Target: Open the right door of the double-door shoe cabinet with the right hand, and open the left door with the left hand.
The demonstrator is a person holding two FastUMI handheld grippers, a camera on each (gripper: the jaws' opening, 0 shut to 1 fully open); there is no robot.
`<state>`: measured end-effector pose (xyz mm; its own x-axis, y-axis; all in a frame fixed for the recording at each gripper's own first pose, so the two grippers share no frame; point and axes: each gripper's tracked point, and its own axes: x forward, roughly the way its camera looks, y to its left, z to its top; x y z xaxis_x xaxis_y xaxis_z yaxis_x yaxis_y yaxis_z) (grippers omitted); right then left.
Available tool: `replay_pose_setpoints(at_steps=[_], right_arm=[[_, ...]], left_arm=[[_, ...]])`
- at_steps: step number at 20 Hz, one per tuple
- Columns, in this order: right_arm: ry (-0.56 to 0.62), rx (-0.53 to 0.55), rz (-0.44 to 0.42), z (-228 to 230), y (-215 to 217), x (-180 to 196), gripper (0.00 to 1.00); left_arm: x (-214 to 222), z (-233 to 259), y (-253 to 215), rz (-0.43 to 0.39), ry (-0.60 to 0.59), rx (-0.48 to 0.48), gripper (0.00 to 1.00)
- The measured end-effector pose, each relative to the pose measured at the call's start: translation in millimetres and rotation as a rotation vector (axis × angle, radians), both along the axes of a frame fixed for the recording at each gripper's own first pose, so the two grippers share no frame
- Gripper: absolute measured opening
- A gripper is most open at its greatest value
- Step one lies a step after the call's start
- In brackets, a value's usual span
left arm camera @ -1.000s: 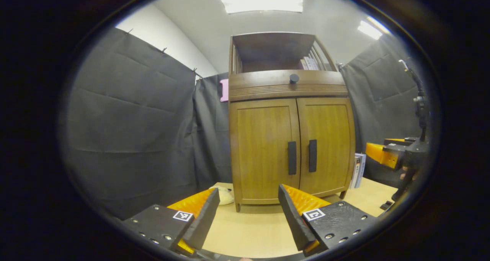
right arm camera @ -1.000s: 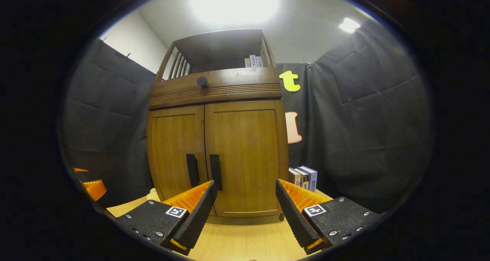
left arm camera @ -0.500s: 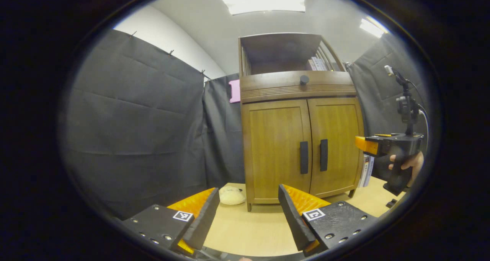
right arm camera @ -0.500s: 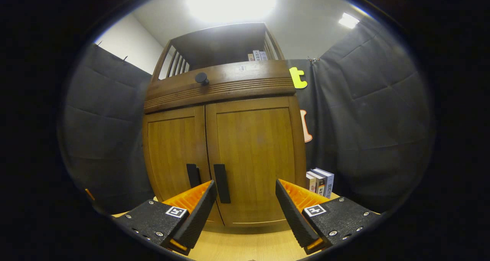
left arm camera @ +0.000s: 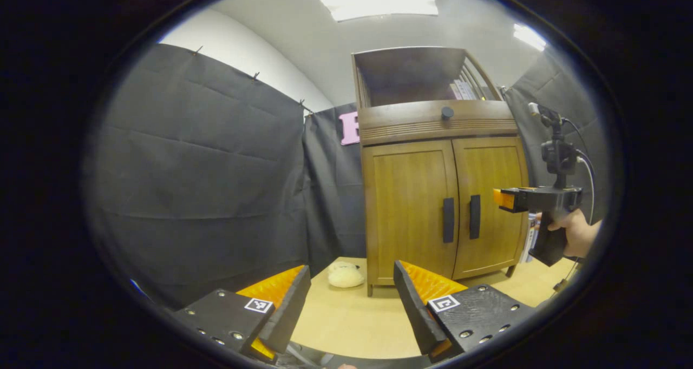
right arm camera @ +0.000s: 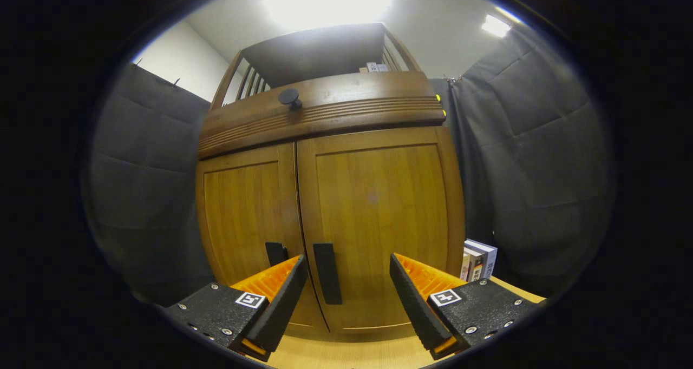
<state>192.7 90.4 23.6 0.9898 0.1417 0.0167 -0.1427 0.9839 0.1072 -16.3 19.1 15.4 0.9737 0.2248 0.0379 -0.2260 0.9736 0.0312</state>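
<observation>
A wooden shoe cabinet (left arm camera: 441, 142) stands with both doors closed. Its left door (left arm camera: 407, 212) and right door (left arm camera: 490, 206) each carry a black vertical handle near the centre seam. In the right gripper view the right door (right arm camera: 379, 217) looms close, and its handle (right arm camera: 327, 272) sits between my right gripper's (right arm camera: 346, 293) open fingers, a little ahead of them. The left door's handle (right arm camera: 276, 251) peeks above the left finger. My left gripper (left arm camera: 351, 304) is open and empty, well back from the cabinet. In the left gripper view a hand (left arm camera: 576, 234) holds the right gripper (left arm camera: 506, 198) in front of the right door.
The cabinet stands on a light wooden floor (left arm camera: 346, 320). A pale fluffy object (left arm camera: 345, 275) lies by its left foot. Books (right arm camera: 476, 258) lean at its right side. A drawer with a black knob (left arm camera: 447, 112) sits above the doors, beneath an open shelf.
My right gripper has moved in toward the right door, whose handle now lies between its fingers. The left gripper's view has swung left, so the cabinet sits farther right.
</observation>
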Motion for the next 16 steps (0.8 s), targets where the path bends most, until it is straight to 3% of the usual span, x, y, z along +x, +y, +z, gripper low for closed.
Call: replay_pose_setpoints(at_steps=[11, 16], right_arm=[[0.083, -0.060, 0.031, -39, 43, 63, 0.91], [0.151, -0.043, 0.040, -59, 52, 86, 0.65]], left_arm=[[-13, 7, 7, 0.089, 0.023, 0.011, 0.94], [-17, 8, 10, 0.118, 0.028, 0.011, 0.94]])
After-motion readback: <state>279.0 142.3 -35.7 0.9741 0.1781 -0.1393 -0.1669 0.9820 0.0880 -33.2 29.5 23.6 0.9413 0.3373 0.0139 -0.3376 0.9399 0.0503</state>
